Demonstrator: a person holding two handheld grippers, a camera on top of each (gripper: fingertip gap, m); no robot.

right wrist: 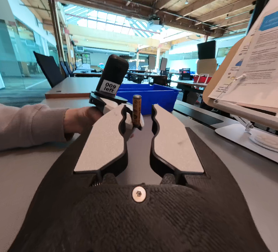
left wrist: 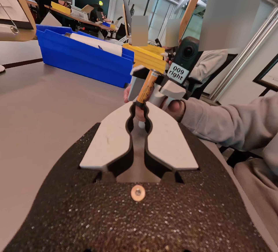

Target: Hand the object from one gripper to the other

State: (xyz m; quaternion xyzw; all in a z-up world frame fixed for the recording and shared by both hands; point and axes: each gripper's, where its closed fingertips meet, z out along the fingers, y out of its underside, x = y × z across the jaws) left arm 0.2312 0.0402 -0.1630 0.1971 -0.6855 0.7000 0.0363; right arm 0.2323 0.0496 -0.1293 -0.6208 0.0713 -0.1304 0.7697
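An orange tube (left wrist: 148,86) with a dark collar and a white tip stands nearly upright above the grey table (left wrist: 45,101). My left gripper (left wrist: 139,104) is shut on the tube's dark lower end. My right gripper (right wrist: 139,107) is open, with one finger on each side of the tube (right wrist: 136,109) and a clear gap to its right finger. In the left wrist view the right gripper (left wrist: 146,92) faces me, its fingers flanking the tube's upper body. In the right wrist view the left gripper (right wrist: 135,125) holds the tube from below left.
A blue bin (left wrist: 84,61) and a yellow bin (left wrist: 149,58) stand at the table's far side. The blue bin (right wrist: 150,98) is just behind the tube in the right wrist view. A document stand (right wrist: 248,79) with papers stands on the right. A person's sleeve (left wrist: 218,121) reaches in. My two grippers' fingertips are within a few centimetres of each other.
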